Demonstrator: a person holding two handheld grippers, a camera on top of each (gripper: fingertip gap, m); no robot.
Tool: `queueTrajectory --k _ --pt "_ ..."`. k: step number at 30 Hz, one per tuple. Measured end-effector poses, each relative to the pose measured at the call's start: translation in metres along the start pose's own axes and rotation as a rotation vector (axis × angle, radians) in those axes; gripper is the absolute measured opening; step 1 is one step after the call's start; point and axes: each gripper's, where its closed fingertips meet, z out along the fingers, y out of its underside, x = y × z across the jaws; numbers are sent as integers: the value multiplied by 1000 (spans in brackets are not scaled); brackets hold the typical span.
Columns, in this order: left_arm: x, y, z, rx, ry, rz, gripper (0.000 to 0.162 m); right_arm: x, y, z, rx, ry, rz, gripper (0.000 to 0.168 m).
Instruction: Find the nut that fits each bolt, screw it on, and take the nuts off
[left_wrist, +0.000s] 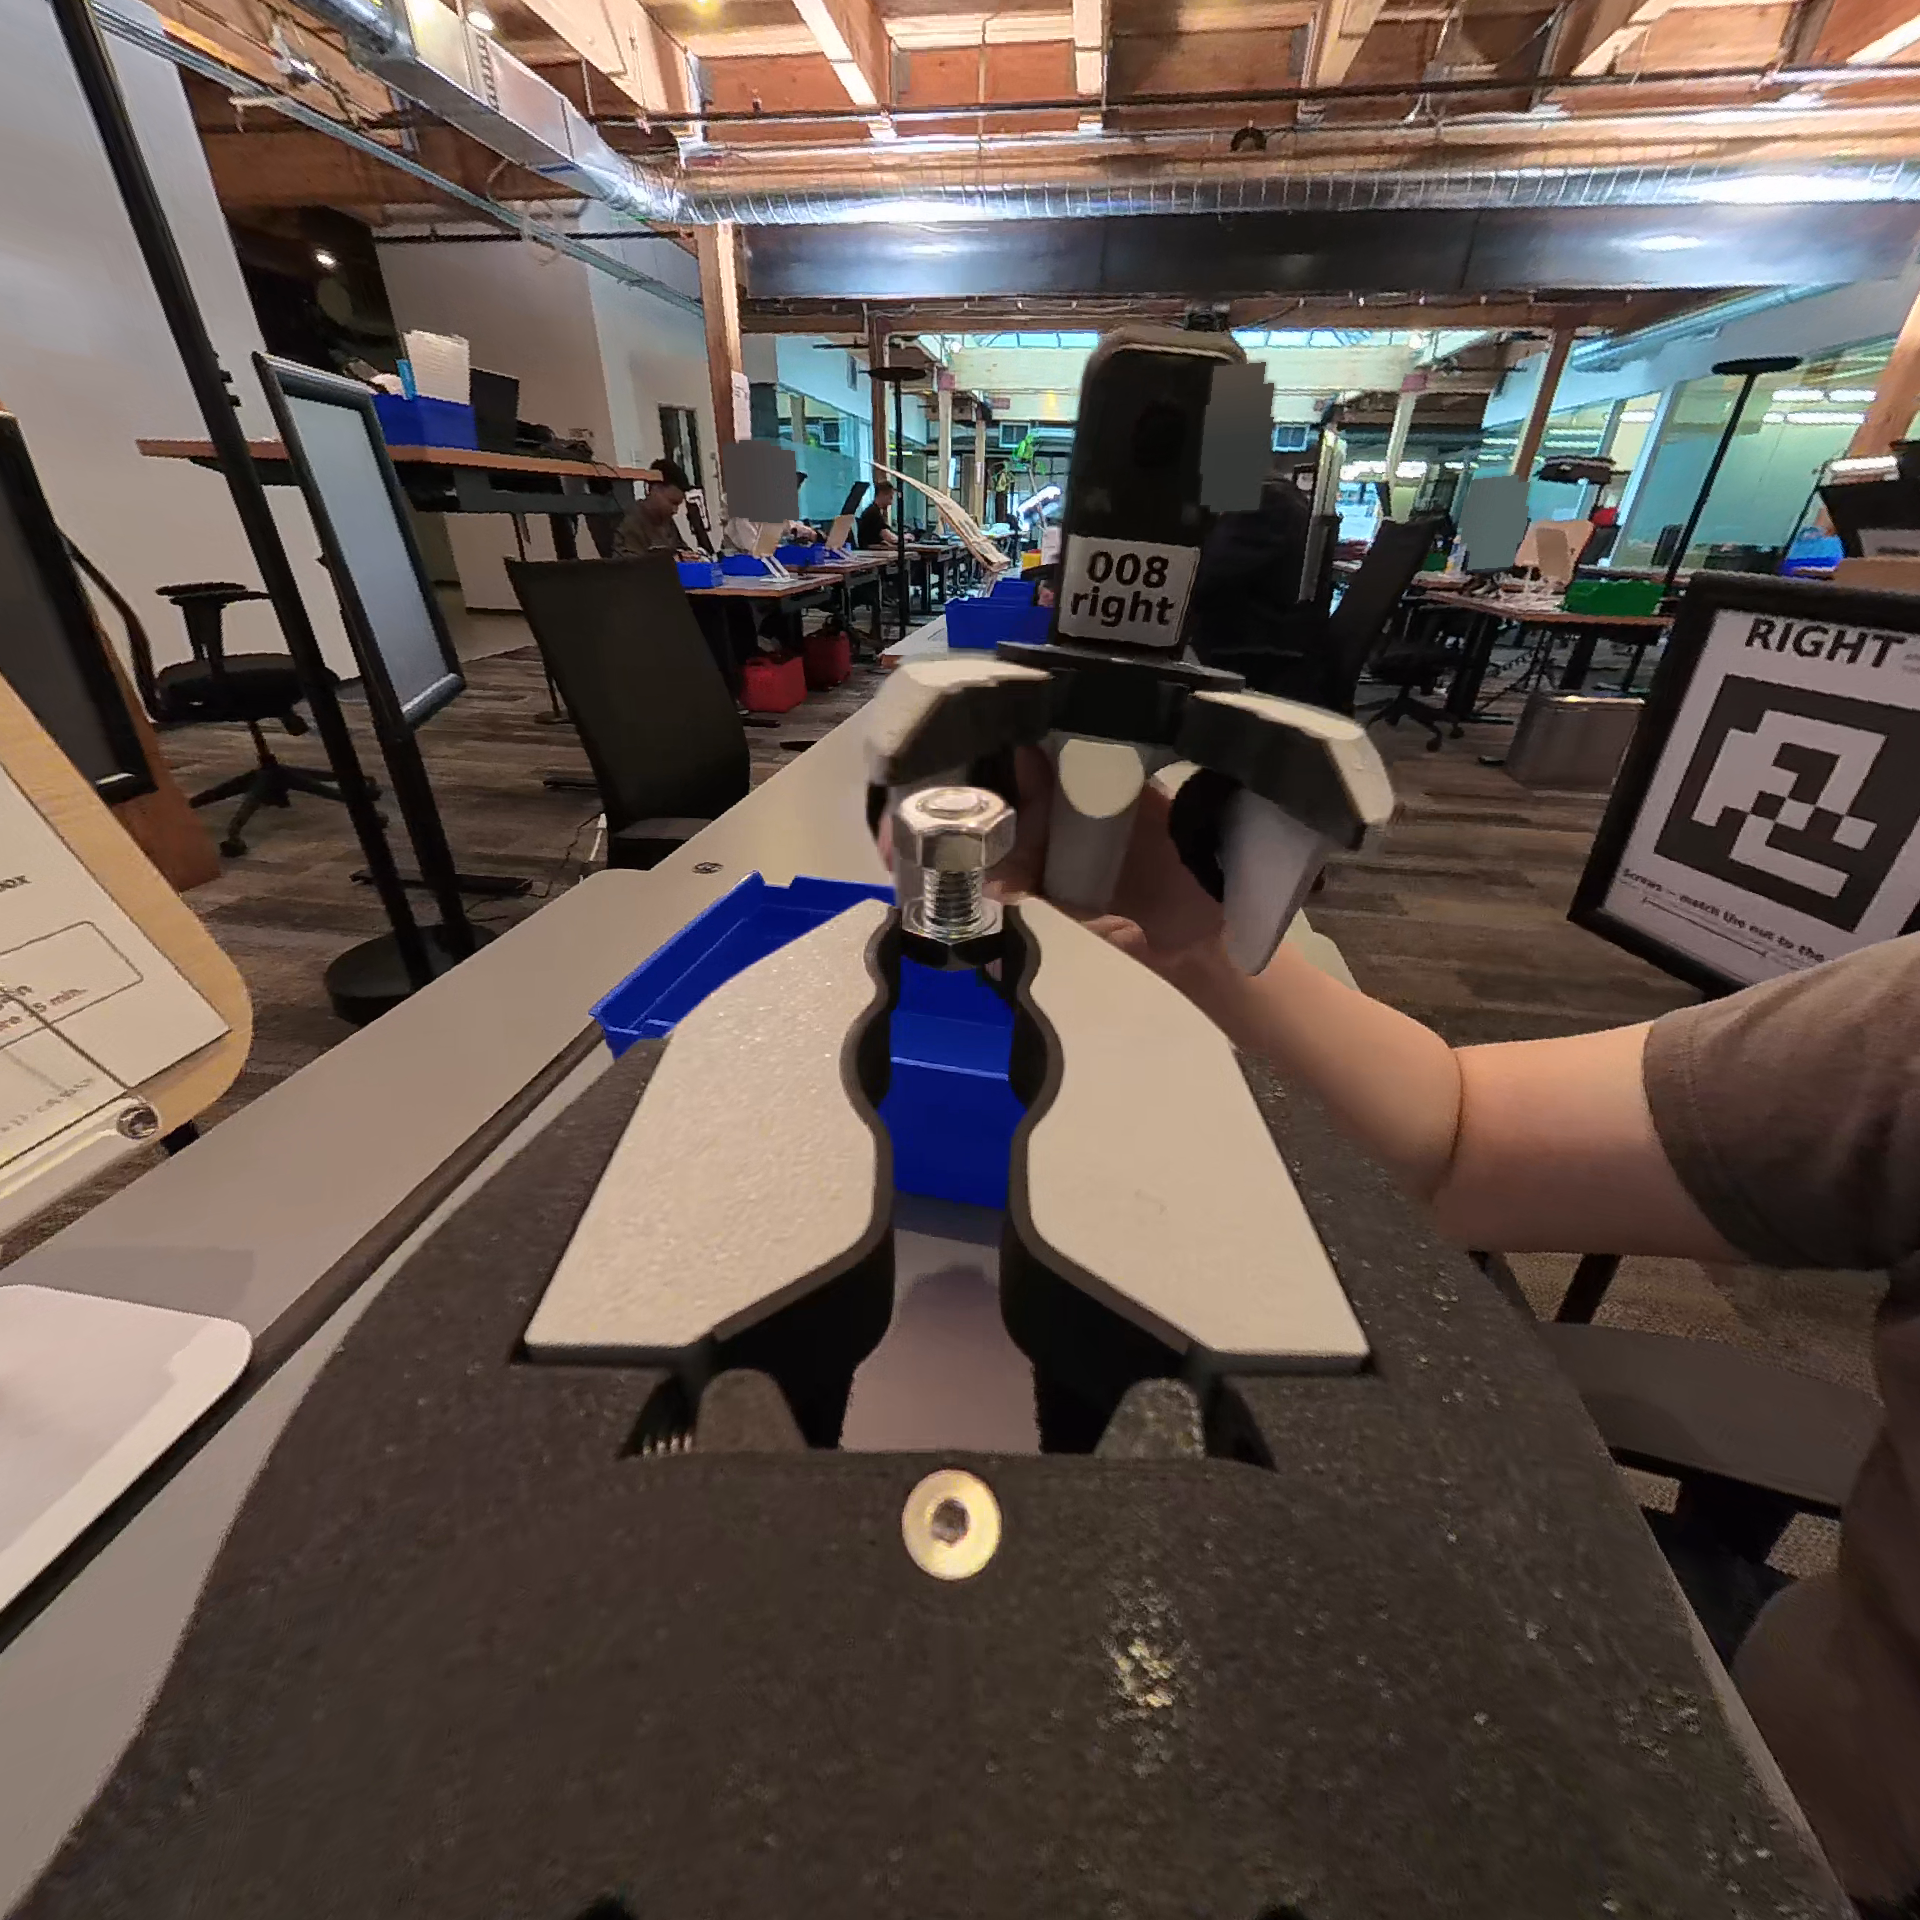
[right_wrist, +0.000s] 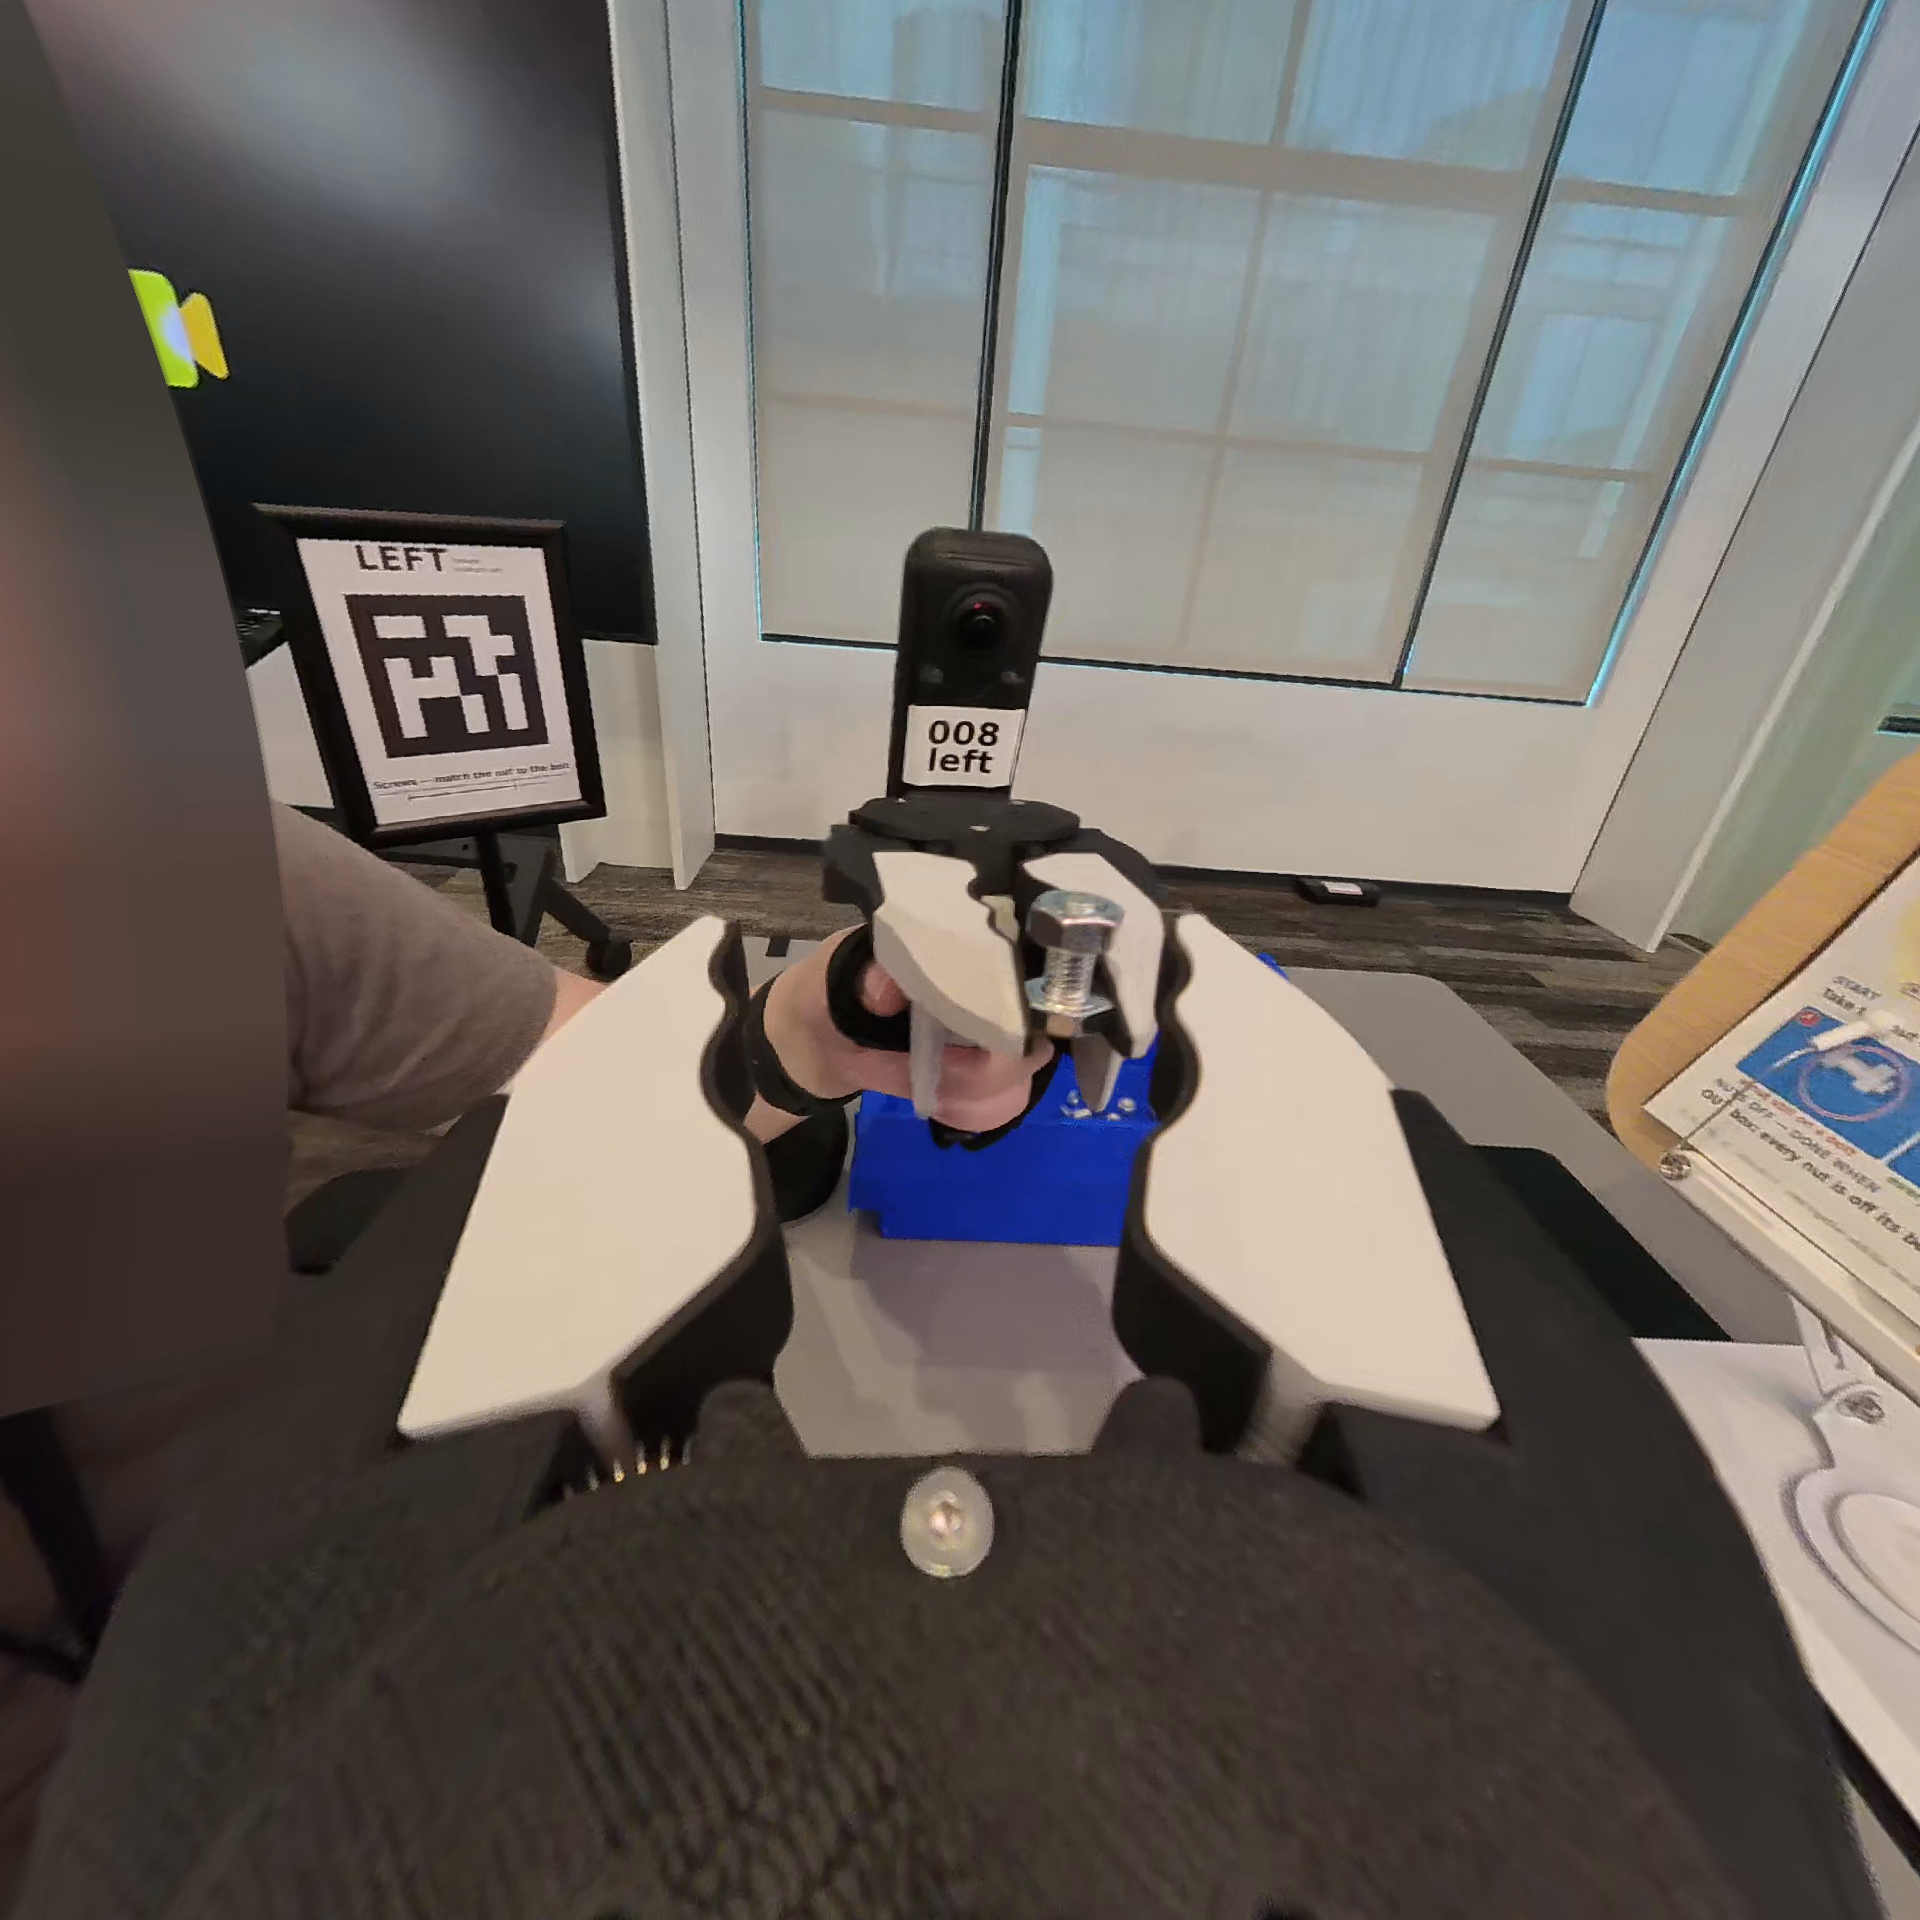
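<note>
A silver bolt (left_wrist: 953, 831) stands upright, hex head on top, with a nut (left_wrist: 948, 923) low on its thread. My left gripper (left_wrist: 951, 940) is shut on the nut at its fingertips and holds the bolt in the air above a blue bin (left_wrist: 951, 1122). My right gripper (left_wrist: 1117, 790) faces it just beyond the bolt, open and empty, with one finger behind the bolt head. In the right wrist view, my right gripper (right_wrist: 956, 935) is spread wide around the left gripper (right_wrist: 1044, 997), the bolt (right_wrist: 1075, 925), its nut (right_wrist: 1070, 1003) and the bin (right_wrist: 987, 1174).
The grey table (left_wrist: 343, 1174) runs under both grippers. An instruction board (right_wrist: 1787, 1122) stands at one end. Framed marker signs (left_wrist: 1766, 790) (right_wrist: 447, 675) stand on either side. Office chairs (left_wrist: 644, 696) and desks with people are farther off. The tips of both grippers are at nearly the same place.
</note>
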Motion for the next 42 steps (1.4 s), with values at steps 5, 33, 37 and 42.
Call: queueTrajectory --k 5,33,37,42 --pt "8 8 7 -42 21 25 18 -3 13 12 -38 -29 27 78" --pt "4 5 3 -39 8 1 18 8 8 5 -36 52 15 72" --pt "6 10 7 -62 -2 34 18 -1 14 13 -39 -16 61 72" --pt "-8 0 -3 -20 -55 12 18 -7 7 1 -71 -24 6 60"
